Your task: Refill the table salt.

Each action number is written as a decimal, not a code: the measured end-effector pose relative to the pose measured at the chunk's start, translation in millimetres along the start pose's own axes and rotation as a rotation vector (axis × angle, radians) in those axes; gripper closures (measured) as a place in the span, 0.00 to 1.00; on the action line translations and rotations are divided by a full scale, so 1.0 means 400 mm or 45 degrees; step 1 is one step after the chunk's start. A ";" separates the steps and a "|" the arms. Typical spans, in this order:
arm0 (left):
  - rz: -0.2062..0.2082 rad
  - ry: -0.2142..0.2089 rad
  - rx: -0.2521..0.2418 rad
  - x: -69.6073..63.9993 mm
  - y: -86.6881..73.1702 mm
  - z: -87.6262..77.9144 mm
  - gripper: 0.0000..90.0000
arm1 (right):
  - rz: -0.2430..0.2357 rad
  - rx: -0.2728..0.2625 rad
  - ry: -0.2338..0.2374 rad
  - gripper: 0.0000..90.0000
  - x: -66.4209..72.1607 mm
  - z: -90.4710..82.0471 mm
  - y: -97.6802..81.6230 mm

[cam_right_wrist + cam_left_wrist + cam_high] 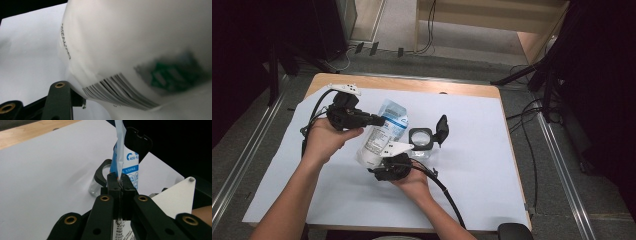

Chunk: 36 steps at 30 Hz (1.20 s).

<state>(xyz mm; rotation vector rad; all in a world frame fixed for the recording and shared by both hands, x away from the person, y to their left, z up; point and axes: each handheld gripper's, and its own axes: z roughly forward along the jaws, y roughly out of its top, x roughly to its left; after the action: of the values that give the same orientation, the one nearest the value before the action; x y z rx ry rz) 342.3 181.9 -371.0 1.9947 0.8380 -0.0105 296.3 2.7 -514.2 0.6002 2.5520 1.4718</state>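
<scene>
While left claw (120,185) pinches pouch (382,131) top edge, right claw (388,161) clamped round its bottom, over table (472,150).

Your pouch (379,134) is soft plastic film, white and faintly glossy, with blue print near the top and a black barcode (120,91) on its smooth, bulging side. The jar (421,141) beside it looks like clear glass or clear plastic, with a matt black plastic rim and flip lid (442,128). You work on a sheet of matt white paper (472,165) laid over a pale wooden table (412,85) with a smooth finish. Your left gripper (120,183) has matt black plastic jaws set with shiny brass-coloured rivets (104,198); the right gripper (384,167) carries a flat, matt pale plate (396,148).
</scene>
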 end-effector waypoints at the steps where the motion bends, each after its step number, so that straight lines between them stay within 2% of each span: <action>1: 0.008 -0.006 0.001 -0.002 0.001 0.003 1.00 | 0.004 0.001 -0.002 0.51 0.001 0.001 -0.001; 9: 0.026 -0.017 -0.015 -0.012 0.005 0.016 0.99 | 0.015 0.000 -0.021 0.55 -0.004 0.000 -0.003; 15: 0.025 -0.060 -0.015 -0.010 0.000 0.017 0.97 | 0.024 -0.032 -0.028 0.62 -0.004 -0.004 -0.005; 22: 0.030 -0.049 0.005 -0.012 -0.001 0.026 0.98 | 0.033 -0.042 -0.030 0.61 -0.003 -0.005 -0.010; 25: 0.033 -0.046 0.018 -0.017 -0.001 0.037 0.98 | 0.013 -0.053 -0.052 0.56 0.002 -0.004 -0.009; 28: 0.044 -0.037 0.022 -0.023 0.000 0.047 0.97 | 0.039 -0.060 -0.022 0.59 0.001 -0.004 -0.009; 32: 0.037 -0.056 0.021 -0.021 -0.001 0.050 0.96 | 0.052 -0.067 -0.021 0.61 -0.002 -0.005 -0.015; 36: 0.034 -0.063 0.042 -0.019 -0.004 0.057 0.94 | 0.102 -0.104 -0.012 0.63 -0.005 -0.012 -0.023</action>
<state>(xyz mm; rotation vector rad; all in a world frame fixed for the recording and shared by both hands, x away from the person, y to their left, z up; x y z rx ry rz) 342.7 160.5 -382.4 2.0283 0.7837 -0.0586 294.1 -6.0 -519.6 0.7032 2.4735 1.5864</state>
